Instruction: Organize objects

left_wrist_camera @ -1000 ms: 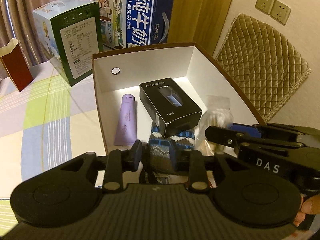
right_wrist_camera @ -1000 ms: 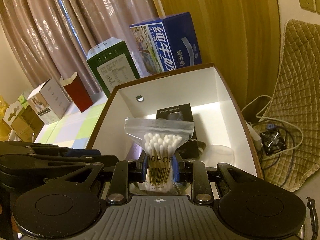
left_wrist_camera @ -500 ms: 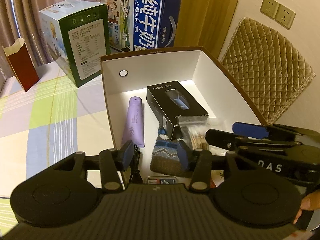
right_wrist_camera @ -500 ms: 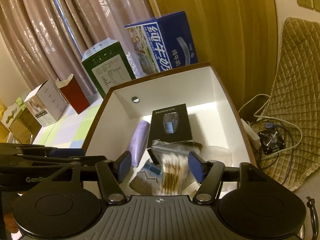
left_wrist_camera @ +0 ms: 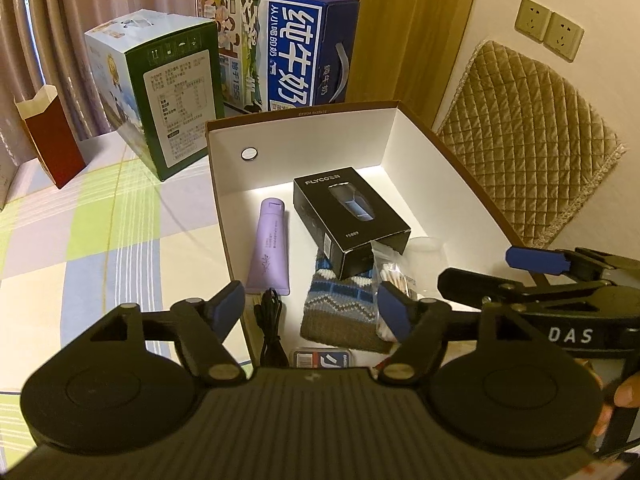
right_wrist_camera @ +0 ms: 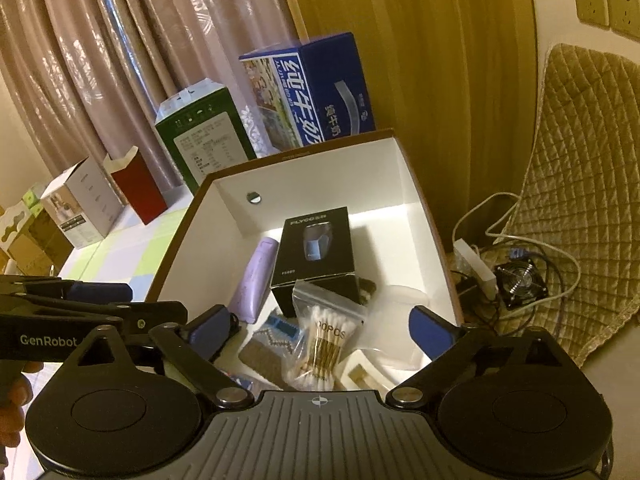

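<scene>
An open white box with brown outside [left_wrist_camera: 304, 136] [right_wrist_camera: 320, 168] holds a black FLYCO box [left_wrist_camera: 348, 216] [right_wrist_camera: 316, 248], a purple tube [left_wrist_camera: 270, 252] [right_wrist_camera: 256, 276], a knitted sock [left_wrist_camera: 340, 312] [right_wrist_camera: 268, 344], a bag of cotton swabs [right_wrist_camera: 324, 344] [left_wrist_camera: 390, 280], a black cable [left_wrist_camera: 270, 324] and a clear cup [right_wrist_camera: 404, 300]. My left gripper [left_wrist_camera: 312, 304] is open and empty above the box's near end. My right gripper [right_wrist_camera: 320, 328] is open and empty above the swab bag.
A blue milk carton box [left_wrist_camera: 280, 44] and a green box [left_wrist_camera: 160, 88] stand behind the white box. A red paper bag [left_wrist_camera: 52, 140] stands at the left on the plaid cloth [left_wrist_camera: 100, 248]. A quilted cushion [left_wrist_camera: 524, 152], cables and a small fan [right_wrist_camera: 520, 284] lie to the right.
My left gripper opened and let the sock lie in the box. My right gripper opened and dropped the cotton swab bag into the box. Both grippers pulled back and up.
</scene>
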Motion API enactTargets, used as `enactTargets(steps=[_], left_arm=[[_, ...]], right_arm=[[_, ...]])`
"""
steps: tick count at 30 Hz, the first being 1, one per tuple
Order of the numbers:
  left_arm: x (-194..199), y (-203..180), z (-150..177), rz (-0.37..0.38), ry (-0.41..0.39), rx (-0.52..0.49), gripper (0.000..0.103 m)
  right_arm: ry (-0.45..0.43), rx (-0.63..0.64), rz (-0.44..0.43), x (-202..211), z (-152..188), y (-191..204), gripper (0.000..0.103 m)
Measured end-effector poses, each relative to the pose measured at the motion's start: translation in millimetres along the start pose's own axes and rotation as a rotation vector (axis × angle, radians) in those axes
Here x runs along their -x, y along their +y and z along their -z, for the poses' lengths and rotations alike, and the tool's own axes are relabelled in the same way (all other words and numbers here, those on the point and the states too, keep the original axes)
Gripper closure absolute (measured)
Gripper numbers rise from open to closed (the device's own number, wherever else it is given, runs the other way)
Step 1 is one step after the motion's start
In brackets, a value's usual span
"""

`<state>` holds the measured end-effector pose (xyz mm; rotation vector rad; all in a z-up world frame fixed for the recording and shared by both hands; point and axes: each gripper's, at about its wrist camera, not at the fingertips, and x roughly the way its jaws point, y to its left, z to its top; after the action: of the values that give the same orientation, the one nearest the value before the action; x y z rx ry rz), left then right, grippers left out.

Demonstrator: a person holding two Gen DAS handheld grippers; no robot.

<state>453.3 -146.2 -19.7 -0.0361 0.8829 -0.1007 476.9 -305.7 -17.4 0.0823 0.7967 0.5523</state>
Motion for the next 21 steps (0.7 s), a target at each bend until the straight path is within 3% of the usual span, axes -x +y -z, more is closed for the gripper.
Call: enactTargets(steps=[2, 14, 21], left_arm=[[3.9, -0.5, 1.5, -0.002, -0.006, 0.003, 0.027], [33.1, -11.2, 10.6, -0.026, -0.052, 0.002, 0.007], [49.4, -16.0, 20.7, -0.059, -0.076, 0.026, 0.004]], right_arm=[[-0.002, 0.006, 0.0, 5.4, 0.7, 1.1, 0.002], [-0.02, 0.028, 0.013, 37.7, 6.7, -0.7, 0.002], [-0.018, 0.031, 0.006, 52.8, 15.2, -4.6, 0.002]])
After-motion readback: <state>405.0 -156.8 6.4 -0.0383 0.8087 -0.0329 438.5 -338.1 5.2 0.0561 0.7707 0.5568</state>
